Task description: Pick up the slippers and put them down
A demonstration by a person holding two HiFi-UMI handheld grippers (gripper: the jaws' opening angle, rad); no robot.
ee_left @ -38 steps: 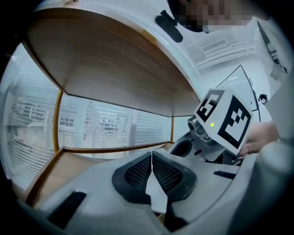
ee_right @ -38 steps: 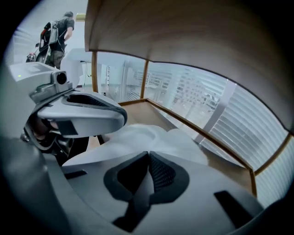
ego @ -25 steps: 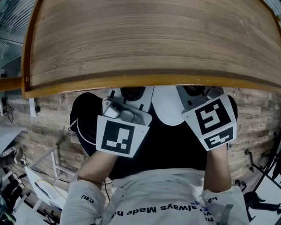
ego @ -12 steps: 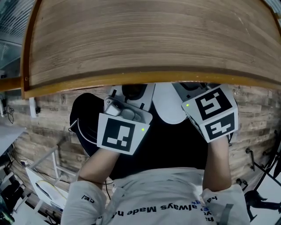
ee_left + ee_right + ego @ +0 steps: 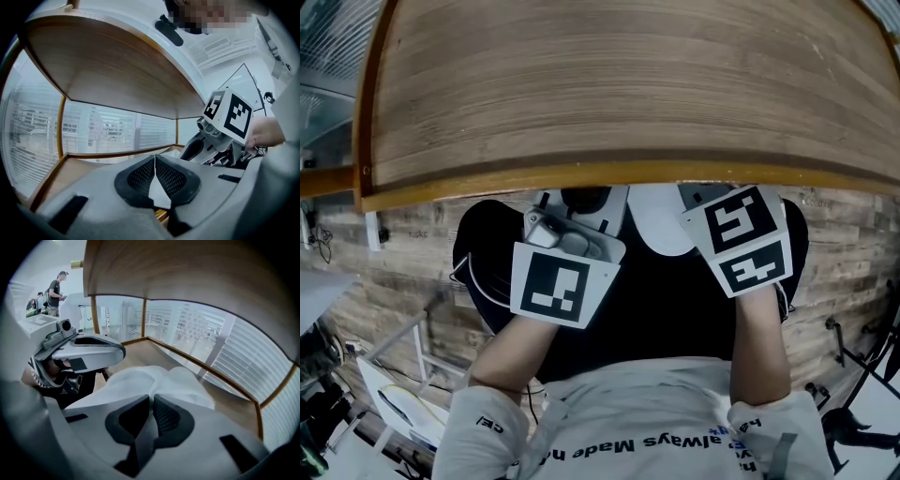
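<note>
Pale plank flooring (image 5: 389,281) runs beneath one wooden shelf top (image 5: 600,94), which fills the upper half of the head view. Two grippers reach under it at centre frame. The compartment below that top holds two white slippers (image 5: 161,378). They lie side by side on the lower shelf board (image 5: 140,350), with a wooden rail (image 5: 213,369) and slatted blinds beyond them. In the head view only one rounded white end shows, between the two grippers.

The left gripper (image 5: 155,160) has its jaws together, pads meeting at the tips. A white sliver shows low in the gap; what it is cannot be told. The right gripper (image 5: 152,400) has just been closing its jaws, and they now pinch the near edge of the slippers, leaving only a dark slit. One person (image 5: 55,286) stands far off at the upper left of the right gripper view.
</note>
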